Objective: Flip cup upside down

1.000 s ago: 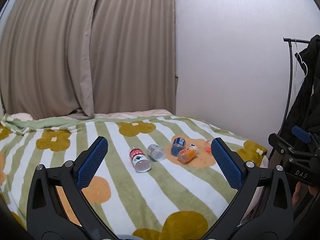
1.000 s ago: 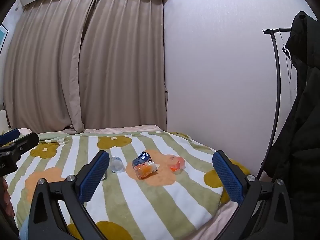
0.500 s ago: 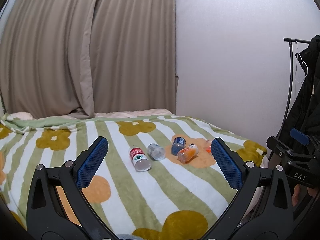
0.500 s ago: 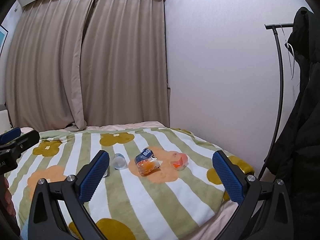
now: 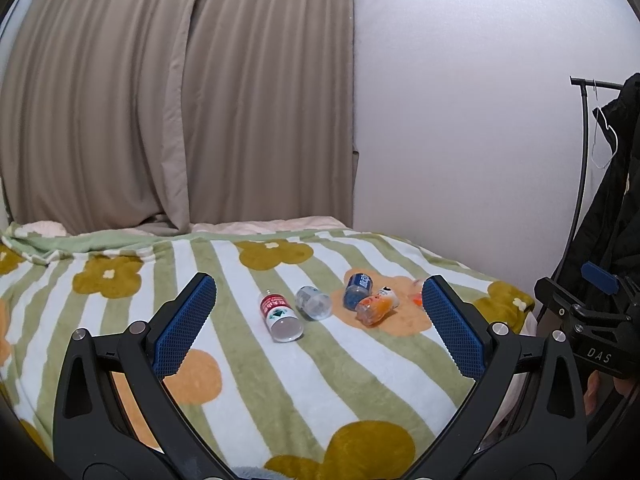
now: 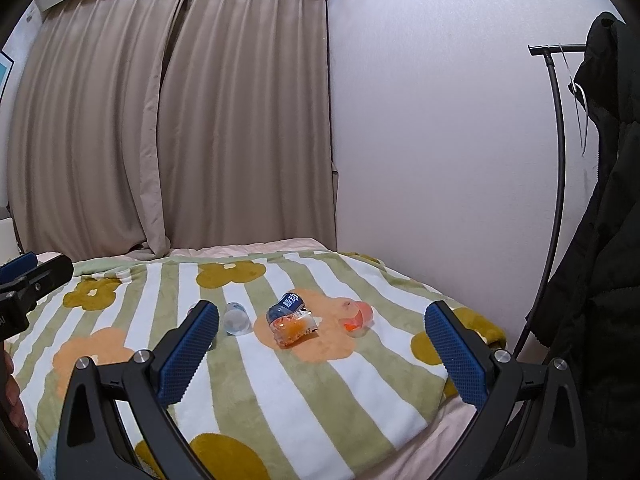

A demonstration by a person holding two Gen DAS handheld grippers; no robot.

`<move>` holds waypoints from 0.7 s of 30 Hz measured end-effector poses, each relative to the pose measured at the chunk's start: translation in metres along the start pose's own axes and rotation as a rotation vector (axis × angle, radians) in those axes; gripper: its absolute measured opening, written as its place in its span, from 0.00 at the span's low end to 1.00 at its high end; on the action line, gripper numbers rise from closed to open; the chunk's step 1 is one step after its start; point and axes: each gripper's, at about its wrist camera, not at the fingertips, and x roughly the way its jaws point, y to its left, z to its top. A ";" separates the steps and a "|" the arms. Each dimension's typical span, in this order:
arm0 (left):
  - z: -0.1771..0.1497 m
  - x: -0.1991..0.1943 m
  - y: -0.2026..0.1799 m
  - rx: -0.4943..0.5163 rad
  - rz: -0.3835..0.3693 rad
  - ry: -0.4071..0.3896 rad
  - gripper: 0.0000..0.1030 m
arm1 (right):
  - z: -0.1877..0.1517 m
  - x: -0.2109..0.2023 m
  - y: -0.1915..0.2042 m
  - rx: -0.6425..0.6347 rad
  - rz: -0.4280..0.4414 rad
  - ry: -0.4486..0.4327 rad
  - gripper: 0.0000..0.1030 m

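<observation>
A clear cup point(image 5: 313, 302) lies on its side on the striped flower blanket point(image 5: 340, 380); it also shows in the right wrist view point(image 6: 236, 317). A pale orange cup point(image 6: 357, 317) lies on its side further right, mostly hidden behind my left gripper's finger in the left wrist view. My left gripper point(image 5: 318, 326) is open and empty, well short of the objects. My right gripper point(image 6: 320, 350) is open and empty, also held back from them.
A red-labelled bottle point(image 5: 280, 316), a blue-labelled bottle point(image 5: 357, 287) and an orange bottle point(image 5: 376, 306) lie on the blanket. Curtains hang behind the bed. A white wall runs along the right. A coat rack point(image 6: 560, 184) with a black coat stands at the right.
The right gripper has drifted a little closer and to the left, so the objects sit more central in its view. The left view is almost unchanged.
</observation>
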 end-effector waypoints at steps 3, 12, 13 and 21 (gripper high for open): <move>0.000 -0.001 0.000 -0.001 -0.001 0.001 1.00 | -0.002 0.000 0.000 0.000 0.001 0.002 1.00; 0.000 0.000 -0.002 0.018 0.000 0.007 1.00 | -0.008 -0.003 -0.002 0.007 0.005 0.012 1.00; 0.000 0.000 -0.002 0.018 -0.002 0.008 1.00 | -0.008 -0.002 -0.002 0.009 0.006 0.013 1.00; 0.002 0.002 -0.008 0.039 -0.006 0.022 1.00 | -0.005 0.002 -0.009 0.052 0.035 0.042 1.00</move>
